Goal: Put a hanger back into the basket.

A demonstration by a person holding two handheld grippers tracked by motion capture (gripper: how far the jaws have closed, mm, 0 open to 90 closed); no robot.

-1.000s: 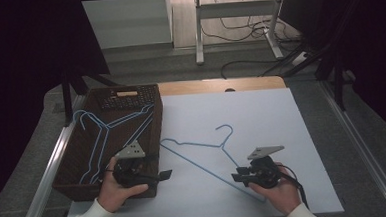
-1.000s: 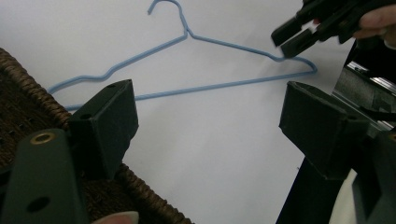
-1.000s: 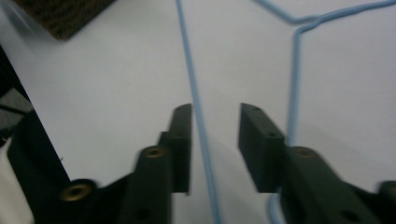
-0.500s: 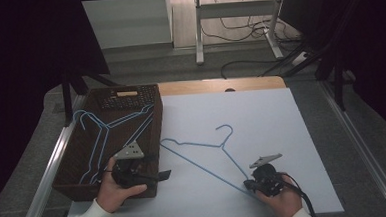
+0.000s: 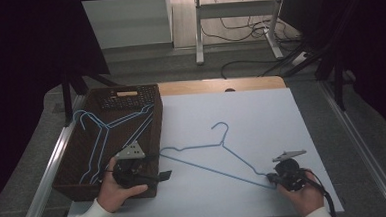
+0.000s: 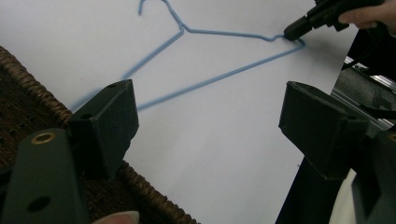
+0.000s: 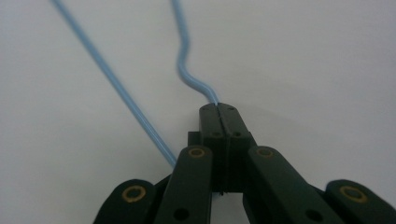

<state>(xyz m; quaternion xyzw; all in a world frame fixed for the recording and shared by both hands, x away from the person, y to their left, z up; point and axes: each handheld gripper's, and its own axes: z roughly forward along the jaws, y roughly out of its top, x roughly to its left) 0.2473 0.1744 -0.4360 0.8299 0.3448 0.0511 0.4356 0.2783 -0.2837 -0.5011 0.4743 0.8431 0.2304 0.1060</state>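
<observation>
The right gripper (image 5: 272,178) is pinching the blue wire hanger (image 5: 218,159) at its near right corner, jaws pressed tight together on the wire. The hanger is lying flat on the white table (image 5: 261,120), just right of the wicker basket (image 5: 71,170) (more blue hangers (image 5: 100,136) are sitting inside). The left gripper (image 5: 167,175) is hovering over the basket's edge, jaws spread wide on nothing.
</observation>
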